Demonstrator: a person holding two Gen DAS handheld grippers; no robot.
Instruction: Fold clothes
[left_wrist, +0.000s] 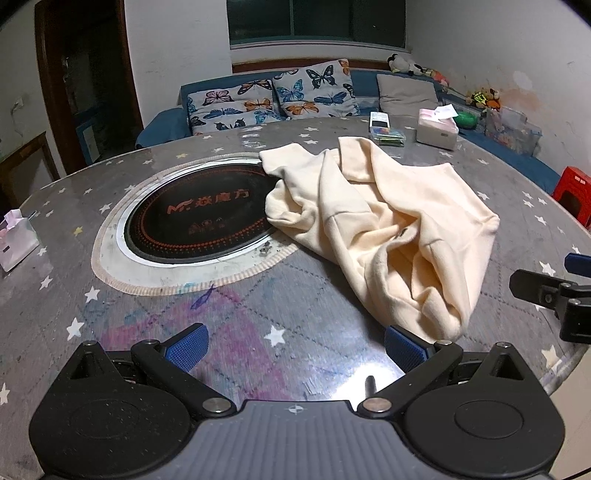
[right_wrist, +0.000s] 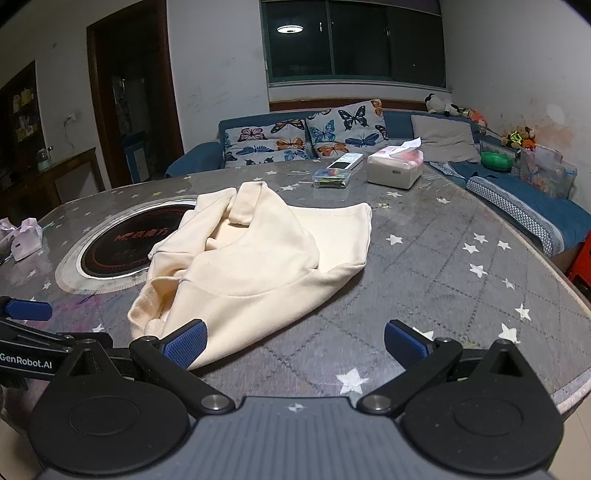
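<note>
A cream sweatshirt (left_wrist: 384, 221) lies crumpled on the round grey star-patterned table (left_wrist: 258, 314), partly over the black induction hob (left_wrist: 195, 218). It also shows in the right wrist view (right_wrist: 255, 262). My left gripper (left_wrist: 295, 347) is open and empty, low over the table, with the garment's near end just past its right finger. My right gripper (right_wrist: 295, 343) is open and empty at the table's near edge; its left finger (right_wrist: 184, 345) overlaps the garment's near hem. Part of the right gripper (left_wrist: 554, 291) shows at the right of the left wrist view.
A tissue box (right_wrist: 395, 168), a remote (right_wrist: 345, 162) and a small clear box (right_wrist: 332, 179) sit at the table's far side. A small pink gift bag (right_wrist: 26, 238) stands at the left. A blue sofa with butterfly cushions (right_wrist: 295, 140) lies behind. A red stool (left_wrist: 572, 192) stands at the right.
</note>
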